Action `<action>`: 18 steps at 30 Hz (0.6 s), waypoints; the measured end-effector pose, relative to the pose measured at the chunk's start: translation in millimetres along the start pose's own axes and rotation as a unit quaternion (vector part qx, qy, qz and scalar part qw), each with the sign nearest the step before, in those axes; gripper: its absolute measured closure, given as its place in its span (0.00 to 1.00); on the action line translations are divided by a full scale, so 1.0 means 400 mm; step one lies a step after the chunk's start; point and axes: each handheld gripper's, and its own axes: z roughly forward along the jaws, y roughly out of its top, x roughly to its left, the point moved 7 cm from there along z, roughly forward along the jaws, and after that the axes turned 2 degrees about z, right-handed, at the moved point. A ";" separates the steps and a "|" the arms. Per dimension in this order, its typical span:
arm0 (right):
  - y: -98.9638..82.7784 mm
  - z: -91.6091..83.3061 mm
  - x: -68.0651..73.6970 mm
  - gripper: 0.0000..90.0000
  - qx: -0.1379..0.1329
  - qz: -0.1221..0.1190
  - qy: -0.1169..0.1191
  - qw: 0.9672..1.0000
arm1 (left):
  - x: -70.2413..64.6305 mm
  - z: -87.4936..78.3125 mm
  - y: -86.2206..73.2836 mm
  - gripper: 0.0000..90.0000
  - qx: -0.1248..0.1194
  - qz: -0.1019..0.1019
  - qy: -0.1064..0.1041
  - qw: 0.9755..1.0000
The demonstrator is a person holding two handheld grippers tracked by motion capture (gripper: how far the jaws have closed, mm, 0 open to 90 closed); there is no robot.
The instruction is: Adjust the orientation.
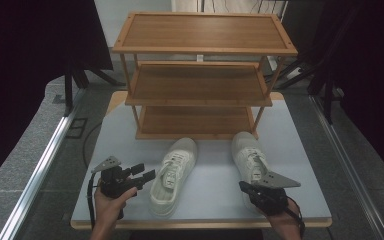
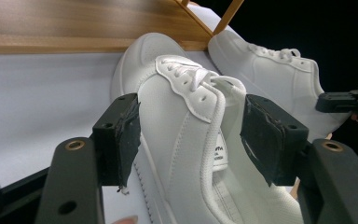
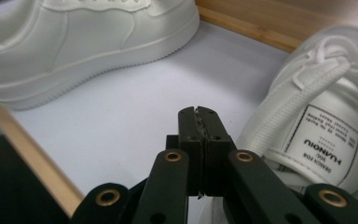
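Note:
Two white sneakers lie side by side on the pale table [image 1: 210, 195], toes toward a wooden rack. My left gripper [image 1: 147, 172] is held beside the left sneaker [image 1: 174, 172] and points at its side. In the left gripper view that gripper [image 2: 193, 135] stands open, its black pads [image 2: 121, 135] wide apart, and the left sneaker's laced upper [image 2: 186, 116] shows between them, not pressed. My right gripper [image 1: 242, 186] hovers by the heel of the right sneaker [image 1: 249, 155]. In the right gripper view its jaws [image 3: 198, 112] are shut with nothing between them, beside the right sneaker's labelled tongue [image 3: 326, 144].
A three-shelf wooden rack [image 1: 200, 75] stands at the back of the table, its shelves bare. The table's wooden front edge [image 3: 32, 158] runs close to my right gripper. Grey floor and a metal rail [image 1: 40, 170] lie to the left.

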 end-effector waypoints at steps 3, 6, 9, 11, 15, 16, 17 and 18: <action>-0.004 -0.017 -0.025 1.00 0.010 -0.005 -0.022 1.000 | 0.002 0.003 -0.003 0.42 0.003 -0.002 0.001 1.000; -0.005 -0.039 -0.051 0.98 0.000 0.012 -0.015 1.000 | -0.001 0.003 -0.003 0.42 0.003 -0.002 0.000 1.000; -0.020 -0.055 -0.100 0.99 0.012 0.013 -0.069 0.997 | -0.002 0.002 -0.001 0.42 0.002 -0.001 0.001 1.000; -0.032 -0.062 -0.128 0.99 0.006 0.033 -0.071 0.997 | -0.001 0.002 -0.002 0.42 0.003 -0.002 0.001 1.000; -0.007 -0.087 -0.113 0.99 -0.035 0.049 -0.027 0.998 | 0.002 0.007 -0.004 0.42 0.005 -0.003 0.002 1.000; 0.006 -0.089 -0.090 1.00 -0.043 0.044 -0.010 0.998 | 0.002 0.008 -0.005 0.42 0.006 -0.004 0.002 1.000; 0.014 -0.088 -0.072 1.00 -0.046 0.037 0.001 0.998 | 0.001 0.010 -0.006 0.42 0.008 -0.003 0.002 1.000; 0.024 -0.082 -0.044 1.00 -0.045 0.021 0.009 0.999 | 0.001 0.010 -0.007 0.42 0.008 -0.002 0.001 1.000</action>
